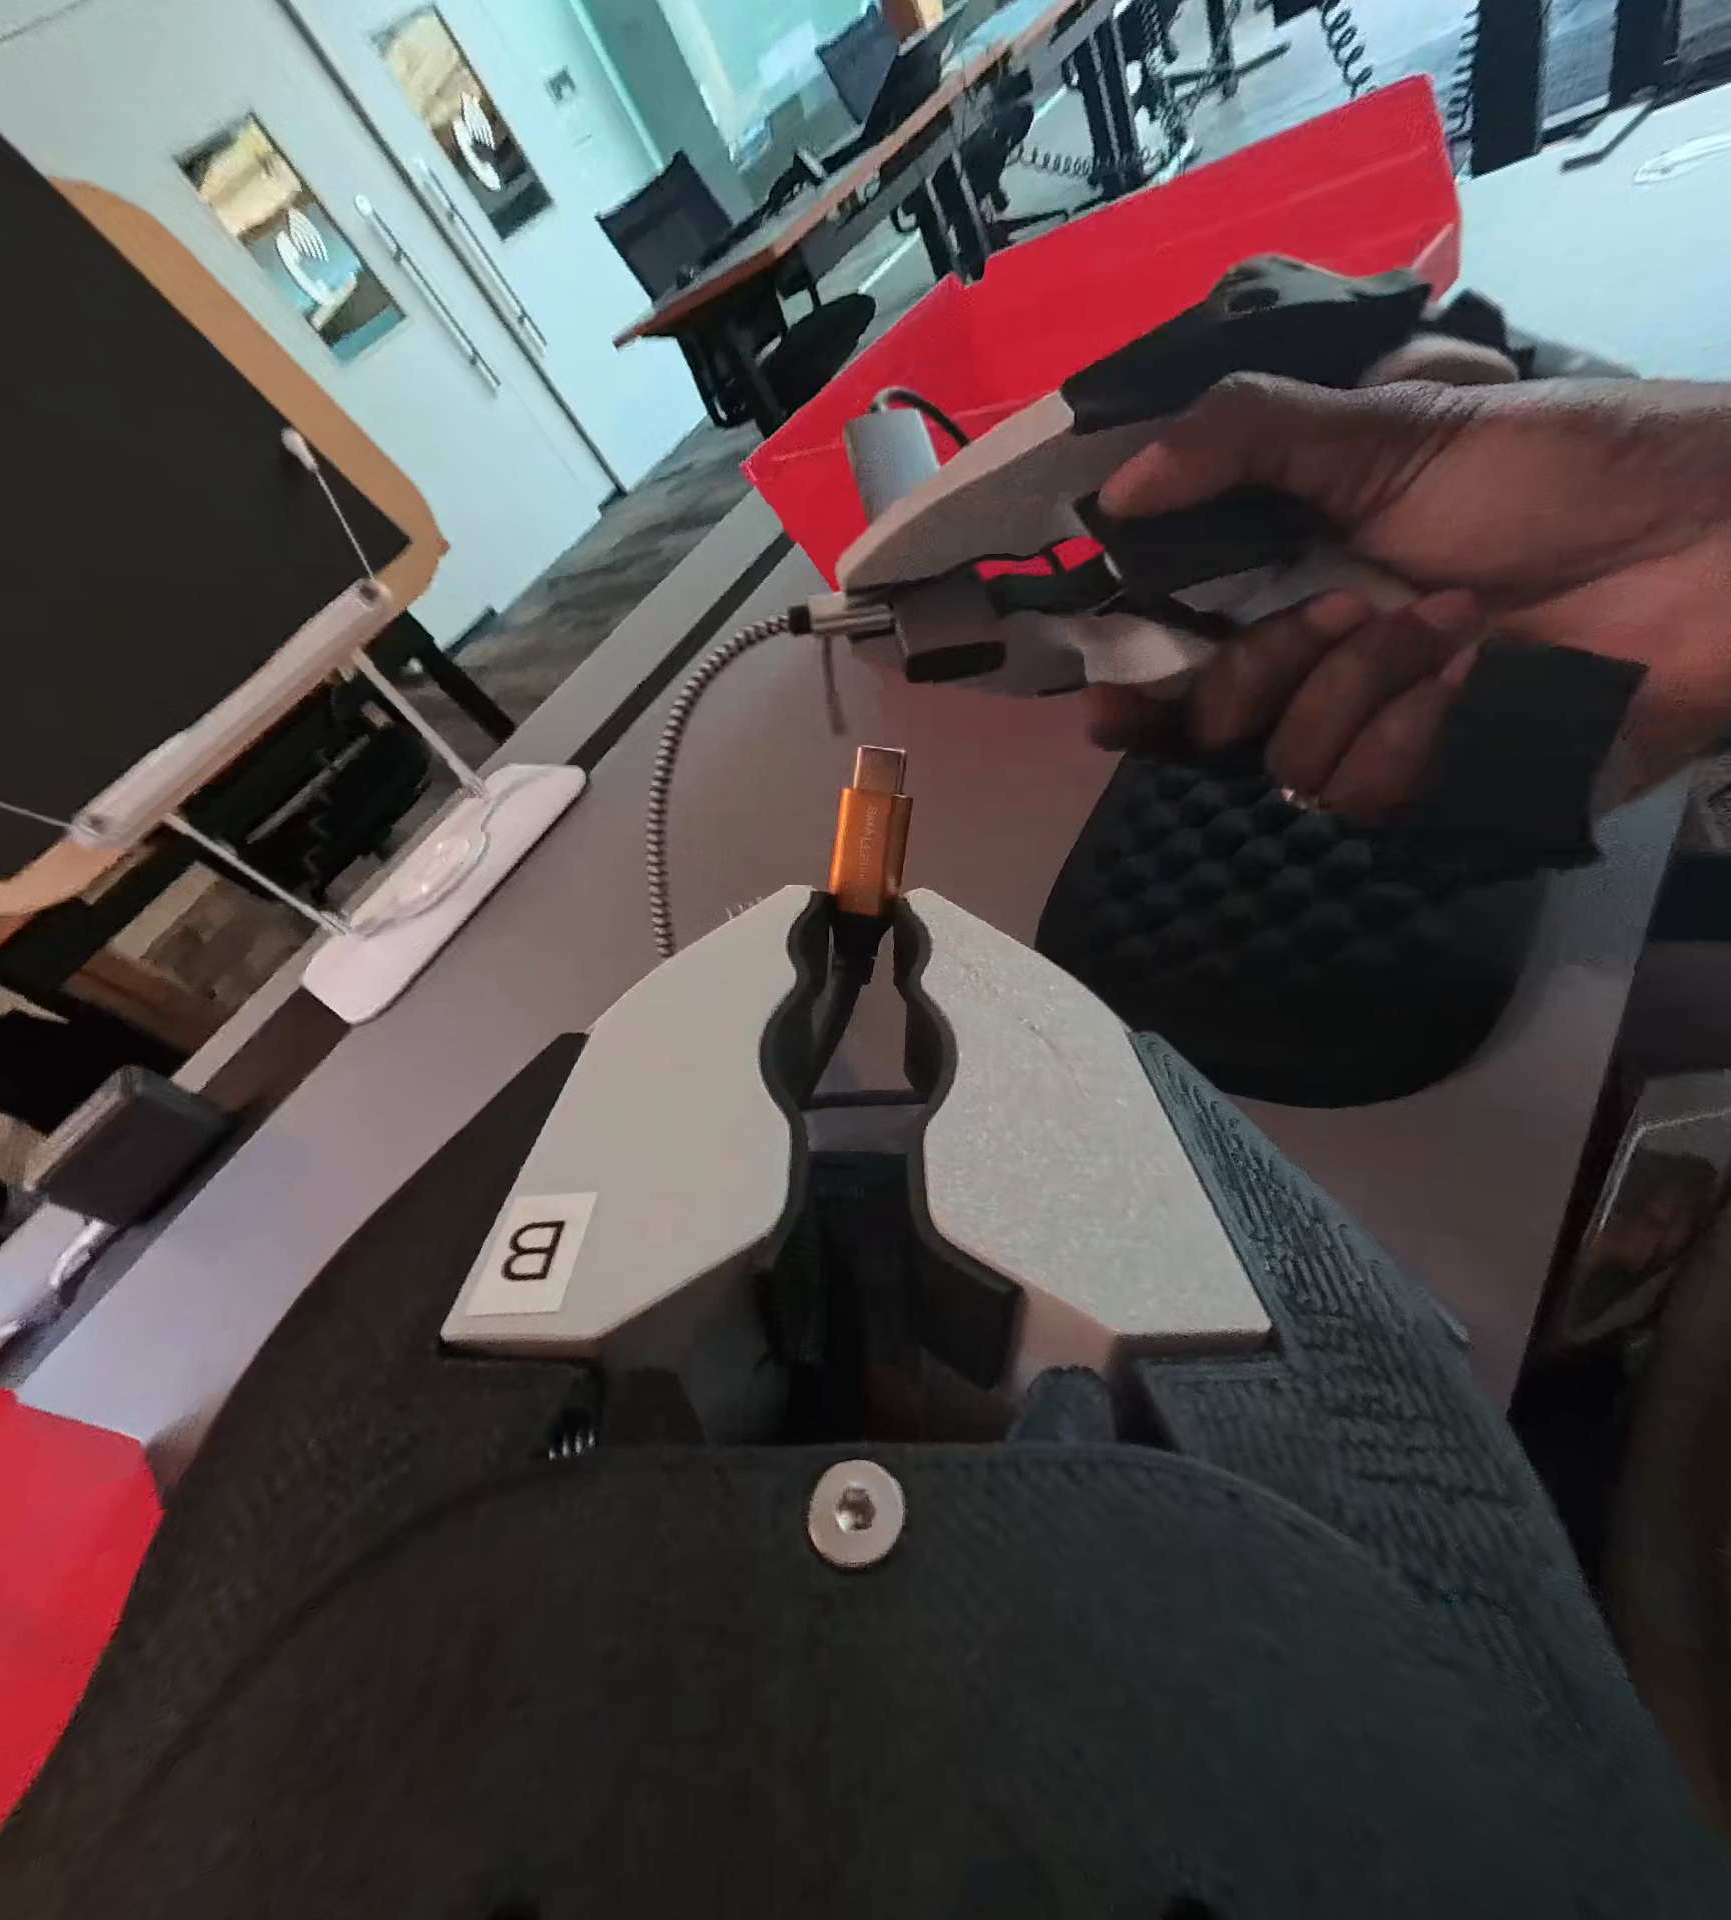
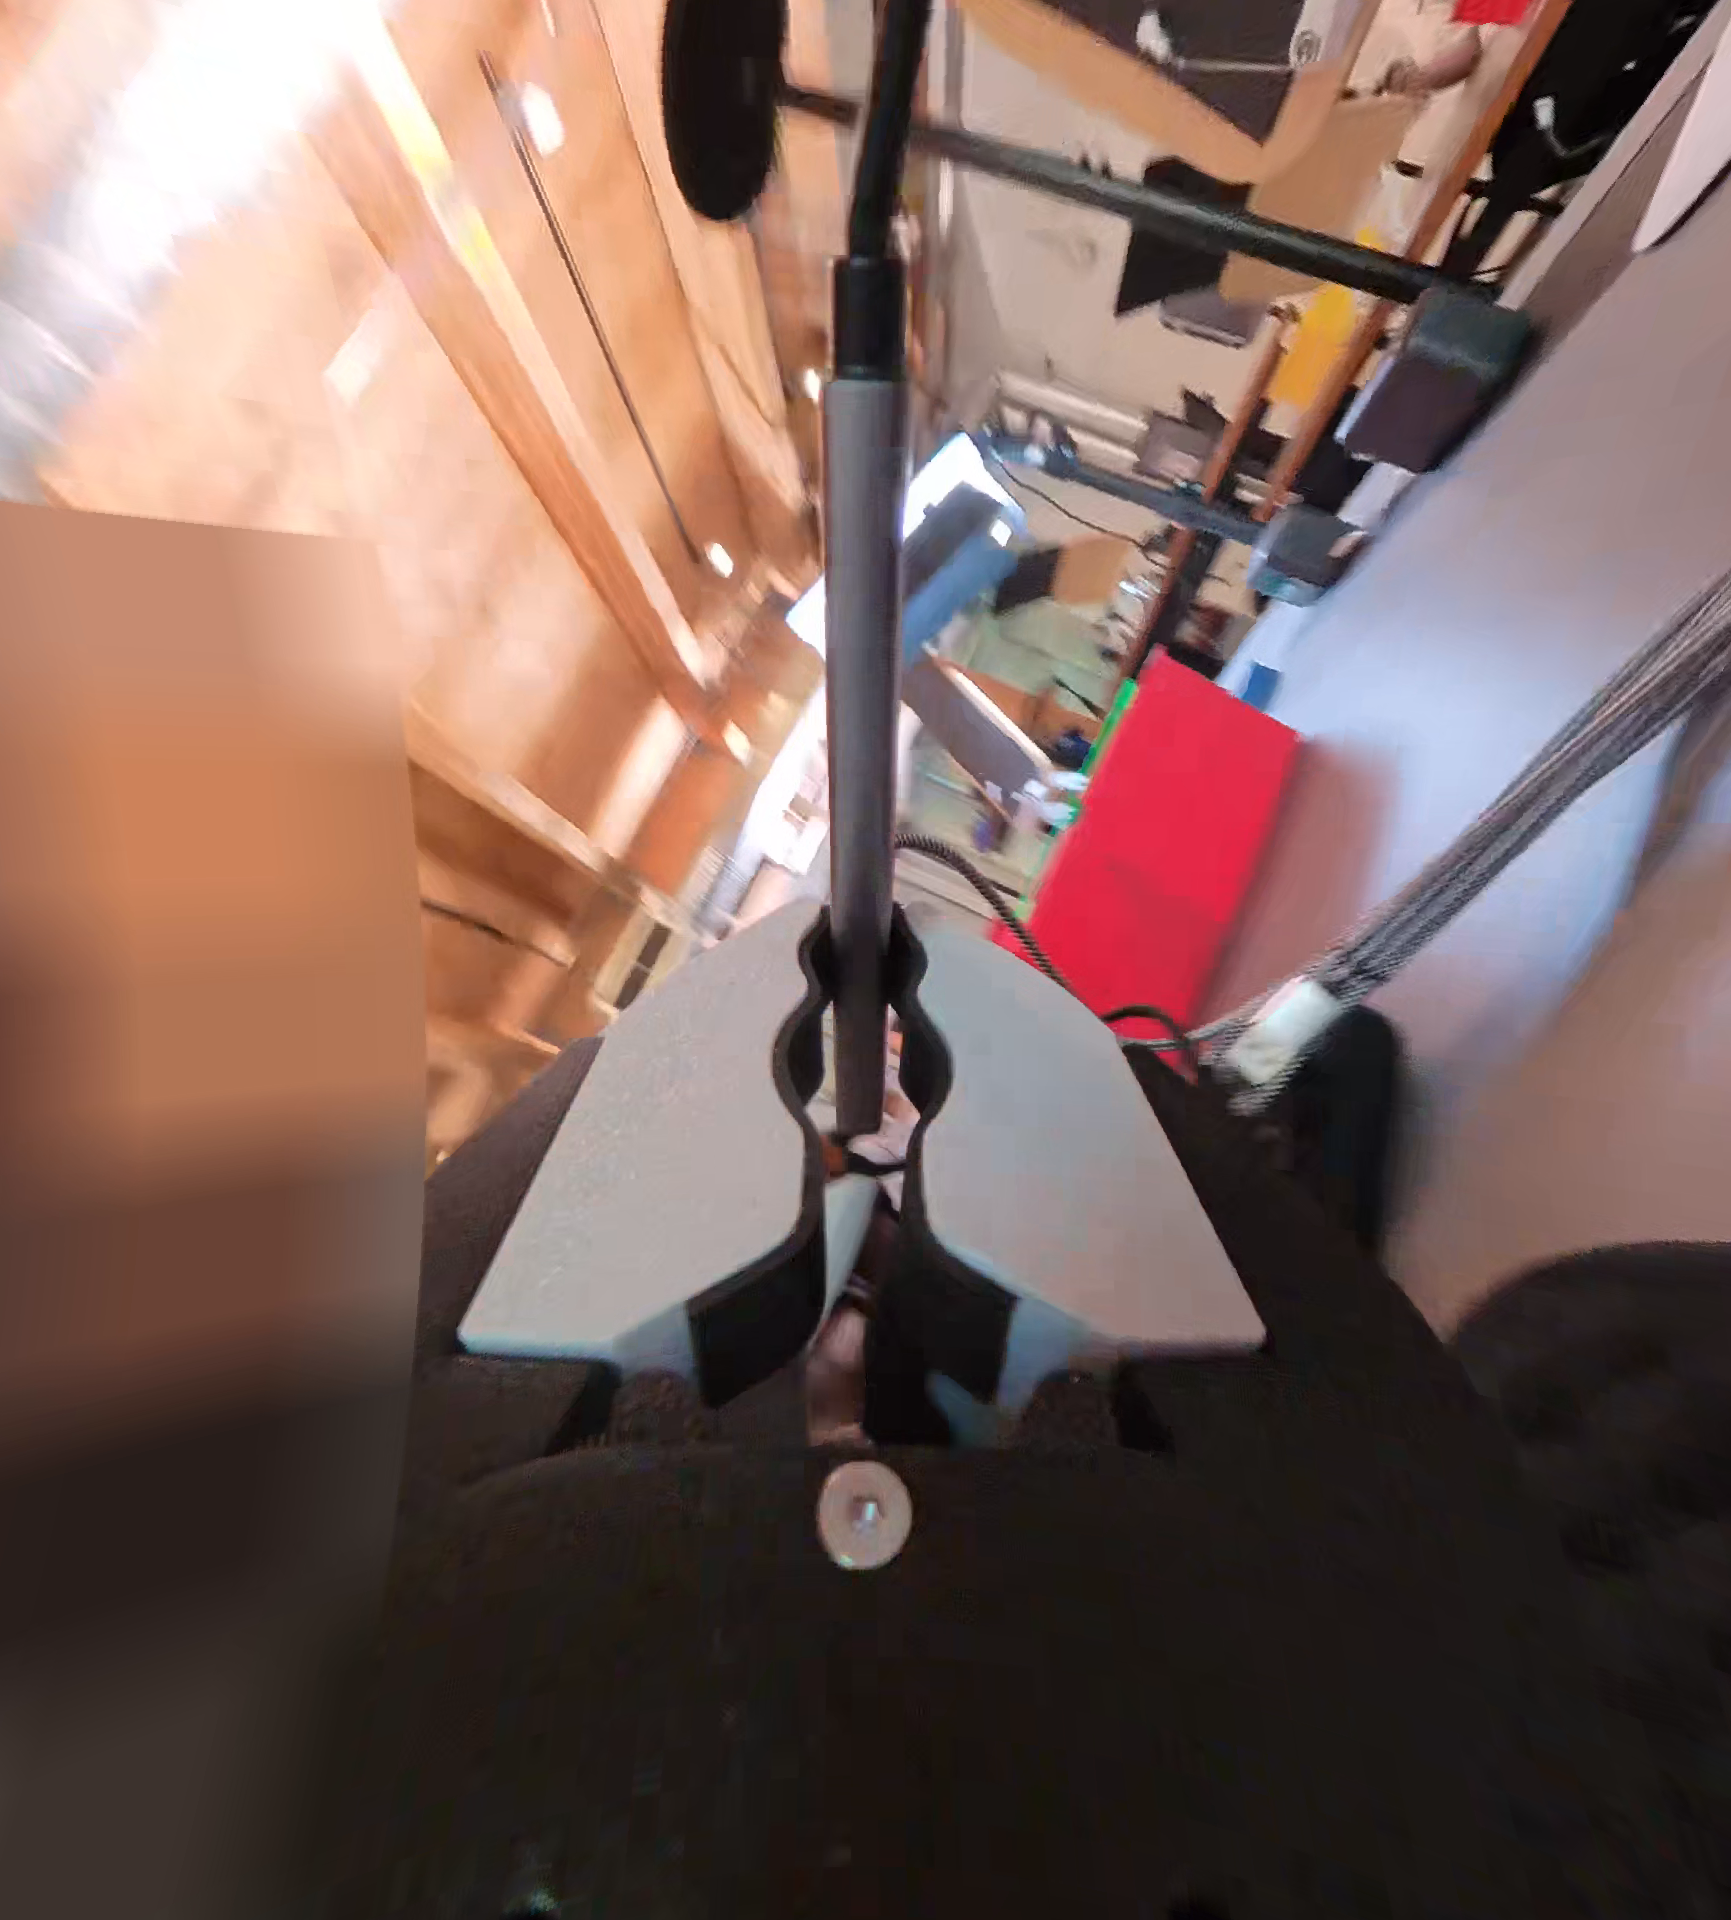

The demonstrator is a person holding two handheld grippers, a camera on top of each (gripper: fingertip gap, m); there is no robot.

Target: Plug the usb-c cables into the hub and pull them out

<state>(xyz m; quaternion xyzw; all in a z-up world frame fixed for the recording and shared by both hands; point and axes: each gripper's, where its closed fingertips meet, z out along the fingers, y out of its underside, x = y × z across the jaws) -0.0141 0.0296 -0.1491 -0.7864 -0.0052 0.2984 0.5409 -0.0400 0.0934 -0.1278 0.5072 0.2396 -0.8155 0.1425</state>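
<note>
From where I sit, I'd judge the job to be partway through. One braided grey cable [image 1: 669,769] with a metal plug is already seated in the slim grey aluminium hub [image 1: 954,636], its plug pushed into the near end of the hub and its cord trailing down onto the grey tabletop [image 1: 549,1060]. The second cable — an orange metal-sleeved USB-C plug [image 1: 871,836] — is not in yet; its bare silver tip points up toward the hub but stands apart from it, near and slightly below. So I reckon this insertion is left to do, then pulling both out.

My left gripper [image 1: 866,914] has its grey fingers [image 1: 695,1049] drawn nearly together, pinching the orange plug at its base right at the tips, the black cord running back down between them. The plug sits upright and fairly straight in the grip.

My right gripper [image 2: 856,935] is likewise clamped — the hub runs edge-on between the fingers [image 2: 1037,1122], pinched near its lower end, with its own black lead leaving at the far end. In the left wrist view, a bare hand [image 1: 1463,582] wraps that gripper's handle, held above the table in front of a red bin [image 1: 1204,312]. The right view is blurred with motion, so I can't tell which port is lined up.
</note>
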